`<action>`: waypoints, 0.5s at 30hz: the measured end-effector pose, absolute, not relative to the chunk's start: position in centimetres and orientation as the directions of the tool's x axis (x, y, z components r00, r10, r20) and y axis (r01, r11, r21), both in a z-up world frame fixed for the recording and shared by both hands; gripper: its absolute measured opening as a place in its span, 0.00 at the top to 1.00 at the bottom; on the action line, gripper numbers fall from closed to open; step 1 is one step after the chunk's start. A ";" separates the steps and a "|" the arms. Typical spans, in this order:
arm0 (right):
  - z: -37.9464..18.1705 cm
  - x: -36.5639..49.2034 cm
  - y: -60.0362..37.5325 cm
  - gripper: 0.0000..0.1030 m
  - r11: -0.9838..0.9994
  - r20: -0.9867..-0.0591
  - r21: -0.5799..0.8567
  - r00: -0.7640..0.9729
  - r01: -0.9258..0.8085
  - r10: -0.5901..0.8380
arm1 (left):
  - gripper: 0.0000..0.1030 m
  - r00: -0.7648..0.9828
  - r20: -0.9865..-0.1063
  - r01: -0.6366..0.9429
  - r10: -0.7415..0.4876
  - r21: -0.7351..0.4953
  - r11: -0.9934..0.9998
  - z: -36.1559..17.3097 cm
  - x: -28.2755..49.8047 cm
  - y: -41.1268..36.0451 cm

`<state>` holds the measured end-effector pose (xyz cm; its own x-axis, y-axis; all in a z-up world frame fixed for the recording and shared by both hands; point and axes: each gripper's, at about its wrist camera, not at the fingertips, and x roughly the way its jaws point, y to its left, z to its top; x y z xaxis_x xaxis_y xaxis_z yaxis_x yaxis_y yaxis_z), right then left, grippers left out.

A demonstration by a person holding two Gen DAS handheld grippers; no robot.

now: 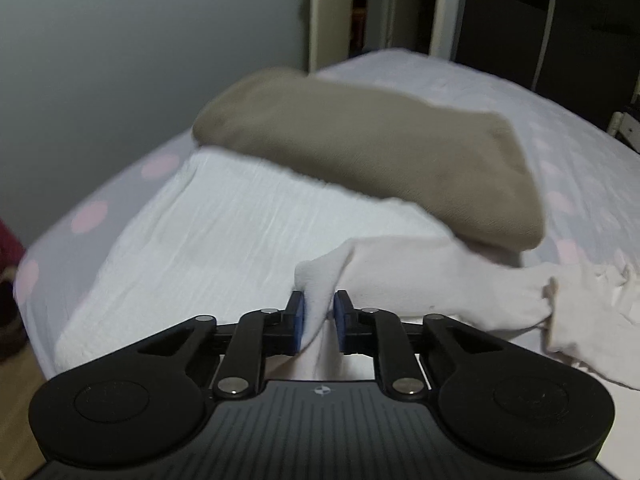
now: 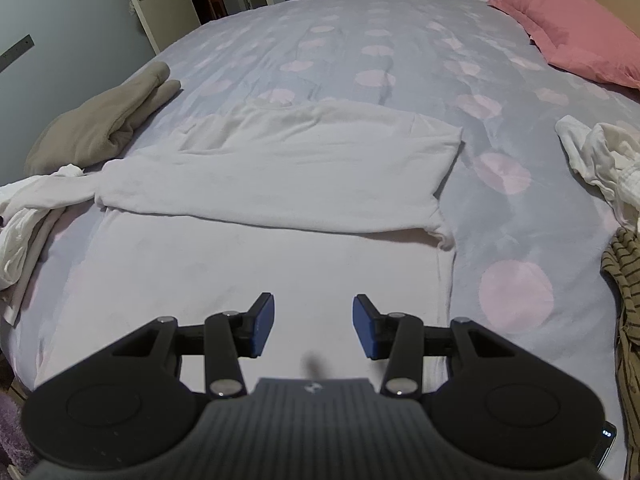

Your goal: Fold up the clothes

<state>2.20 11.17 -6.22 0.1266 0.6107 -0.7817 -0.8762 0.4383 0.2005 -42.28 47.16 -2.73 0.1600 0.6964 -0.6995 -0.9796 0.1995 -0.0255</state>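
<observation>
Left gripper [image 1: 319, 316] is pinching the white top's sleeve [image 1: 320, 280] at the bed's [image 2: 500, 208] left edge while the right gripper [image 2: 313, 326] is hovering open over the hem, so I'd be carrying that sleeve flat across the body [image 2: 280, 168] without bunching it.

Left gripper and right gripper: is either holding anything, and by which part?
The left gripper pinches a fold of white garment fabric between its pads; which part of it cannot be told. The right gripper holds nothing, jaws apart.
</observation>
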 end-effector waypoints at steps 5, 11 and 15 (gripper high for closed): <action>-6.4 3.1 11.2 0.54 0.493 -0.805 0.205 0.141 -0.846 0.577 | 0.88 0.303 -0.612 -0.949 0.731 -0.119 0.293 1.8 -40.2 45.3; -5.8 4.4 10.7 0.54 0.544 -0.809 0.217 0.162 -0.811 0.565 | 0.88 0.507 -0.553 -0.846 0.661 -0.173 0.503 6.7 -33.9 42.3; -5.0 5.6 10.5 0.54 0.579 -0.799 0.243 0.178 -0.779 0.574 | 0.88 0.605 -0.561 -0.753 0.566 -0.171 0.636 8.3 -27.9 40.3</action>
